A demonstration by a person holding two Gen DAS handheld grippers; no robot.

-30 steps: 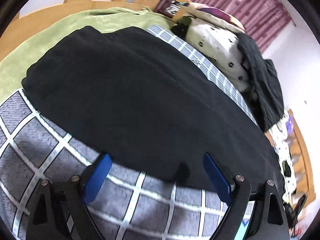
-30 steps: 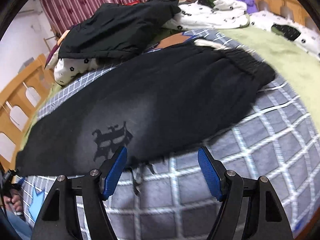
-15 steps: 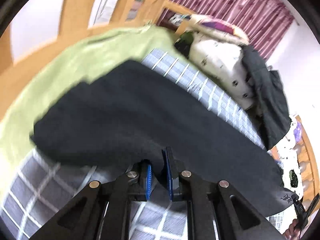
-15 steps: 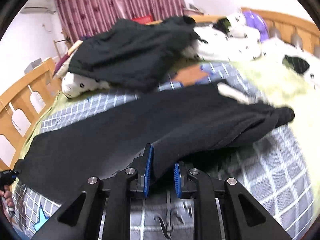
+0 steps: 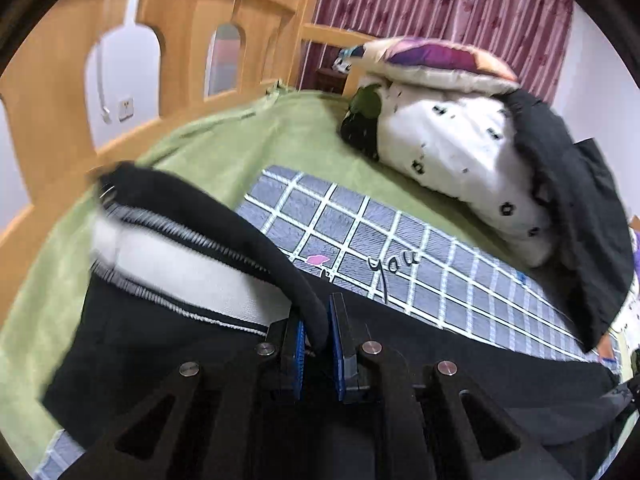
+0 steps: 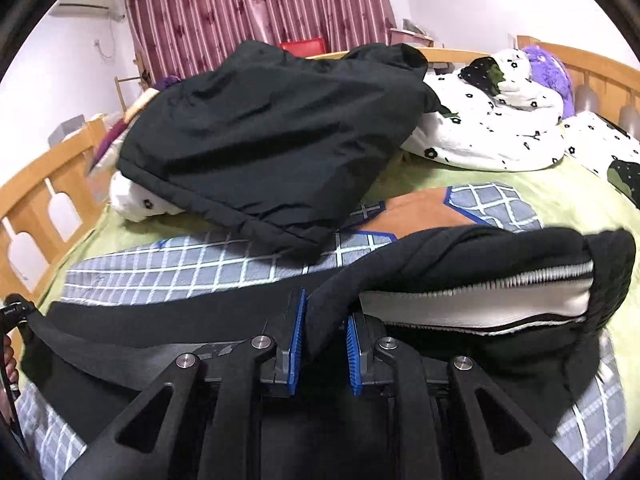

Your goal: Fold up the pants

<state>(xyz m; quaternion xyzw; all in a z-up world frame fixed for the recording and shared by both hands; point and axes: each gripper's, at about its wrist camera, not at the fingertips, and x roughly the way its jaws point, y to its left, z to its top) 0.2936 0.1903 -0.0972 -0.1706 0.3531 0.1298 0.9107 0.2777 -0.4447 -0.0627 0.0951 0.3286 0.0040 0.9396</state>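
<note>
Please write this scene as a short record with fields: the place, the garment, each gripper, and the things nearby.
place: bed with a checked blanket over a green sheet
garment: black pants, edge lifted, white lining showing
left gripper: shut on pants
right gripper: shut on pants
nearby: black jacket on a white flowered quilt
behind: red curtain

A black jacket (image 6: 272, 140) lies on white dotted bedding (image 6: 492, 136) before maroon curtains (image 6: 256, 8).
</note>
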